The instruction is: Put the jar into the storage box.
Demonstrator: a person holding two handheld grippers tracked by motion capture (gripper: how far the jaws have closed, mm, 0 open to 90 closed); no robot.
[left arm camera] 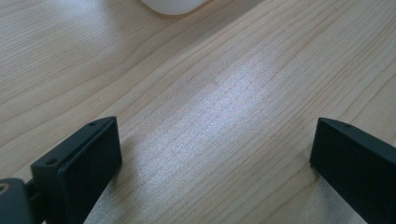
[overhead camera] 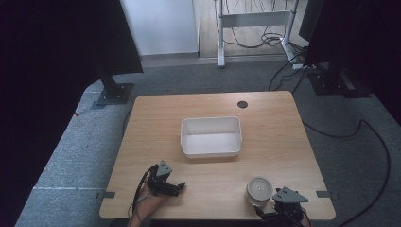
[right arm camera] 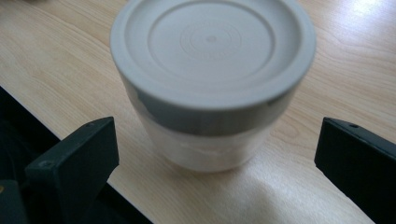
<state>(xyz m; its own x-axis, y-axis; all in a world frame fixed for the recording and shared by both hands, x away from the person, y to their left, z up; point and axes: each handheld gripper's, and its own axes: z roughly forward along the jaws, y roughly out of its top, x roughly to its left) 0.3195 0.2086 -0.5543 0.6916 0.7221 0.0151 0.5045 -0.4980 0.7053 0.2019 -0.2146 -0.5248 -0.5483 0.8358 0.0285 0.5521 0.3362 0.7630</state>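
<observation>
White lidded cup [right arm camera: 210,84] upright, lid up.

White rectangular bin [overhead camera: 211,137] at table [overhead camera: 156,123] centre; round dark grommet hole [overhead camera: 242,104] near far edge; cables [overhead camera: 352,132] on carpet, right.

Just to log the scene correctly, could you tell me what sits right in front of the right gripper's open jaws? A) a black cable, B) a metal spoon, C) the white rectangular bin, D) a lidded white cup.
D: in the right gripper view the lidded white cup stands upright on the table ahead of the right gripper, whose jaws are spread wide.
</observation>
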